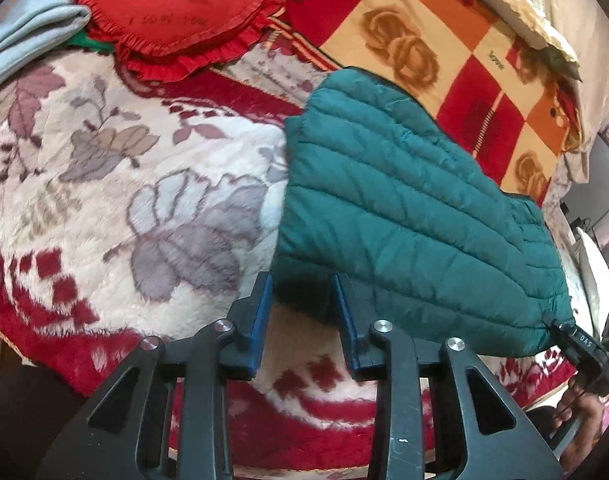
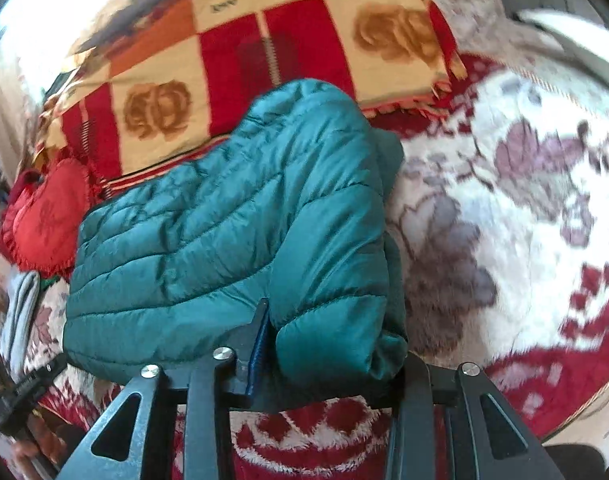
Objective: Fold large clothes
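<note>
A teal quilted puffer jacket [image 1: 404, 208] lies folded on a floral red-and-white plush blanket [image 1: 124, 200]. My left gripper [image 1: 302, 284] is open, its blue-padded fingers straddling the jacket's near left corner without closing on it. In the right wrist view the jacket [image 2: 224, 240] fills the middle. My right gripper [image 2: 328, 332] has a fold of the jacket's near right corner between its jaws; the left finger [image 2: 260, 328] shows and the right finger is hidden under the fabric. The right gripper also shows in the left wrist view [image 1: 584, 346] at the jacket's far corner.
A red heart-shaped frilled cushion [image 1: 168, 12] and folded grey cloth [image 1: 28, 36] lie at the blanket's far side. A red, orange and cream checked blanket [image 1: 444, 60] lies behind the jacket. The bed edge runs close below the grippers.
</note>
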Demonstrator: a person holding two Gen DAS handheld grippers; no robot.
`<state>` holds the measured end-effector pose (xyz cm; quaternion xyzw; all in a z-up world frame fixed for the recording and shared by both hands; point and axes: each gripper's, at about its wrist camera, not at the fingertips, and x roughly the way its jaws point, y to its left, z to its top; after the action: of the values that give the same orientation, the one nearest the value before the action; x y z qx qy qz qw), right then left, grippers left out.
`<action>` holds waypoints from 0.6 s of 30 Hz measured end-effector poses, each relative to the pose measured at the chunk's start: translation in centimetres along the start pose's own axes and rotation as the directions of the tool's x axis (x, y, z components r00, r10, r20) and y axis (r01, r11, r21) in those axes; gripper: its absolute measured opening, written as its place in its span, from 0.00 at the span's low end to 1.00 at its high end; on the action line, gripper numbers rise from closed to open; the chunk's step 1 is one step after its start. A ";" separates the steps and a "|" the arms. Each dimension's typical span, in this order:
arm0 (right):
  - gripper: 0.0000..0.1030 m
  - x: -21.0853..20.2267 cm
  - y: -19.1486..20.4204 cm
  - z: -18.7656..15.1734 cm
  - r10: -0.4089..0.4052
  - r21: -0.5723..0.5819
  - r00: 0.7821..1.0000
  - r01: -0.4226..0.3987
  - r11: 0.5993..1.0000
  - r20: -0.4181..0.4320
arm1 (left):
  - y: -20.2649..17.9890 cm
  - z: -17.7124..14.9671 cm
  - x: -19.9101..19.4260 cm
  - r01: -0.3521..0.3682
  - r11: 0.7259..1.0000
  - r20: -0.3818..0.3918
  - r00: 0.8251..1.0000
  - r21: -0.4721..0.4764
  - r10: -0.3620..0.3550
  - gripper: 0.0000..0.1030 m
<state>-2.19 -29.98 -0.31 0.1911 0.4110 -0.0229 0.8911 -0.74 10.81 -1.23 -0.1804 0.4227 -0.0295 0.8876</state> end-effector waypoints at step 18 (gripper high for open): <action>0.78 -7.6 3.0 -1.3 -0.125 -0.126 0.976 0.149 0.981 0.179 | -6.6 -1.1 -3.3 -0.064 0.980 0.172 0.985 0.189 0.031 0.70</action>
<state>-7.55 -27.62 5.52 0.0969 0.3462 -0.0721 0.9303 -3.05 4.98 2.90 -0.0847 0.3455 -0.0336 0.9340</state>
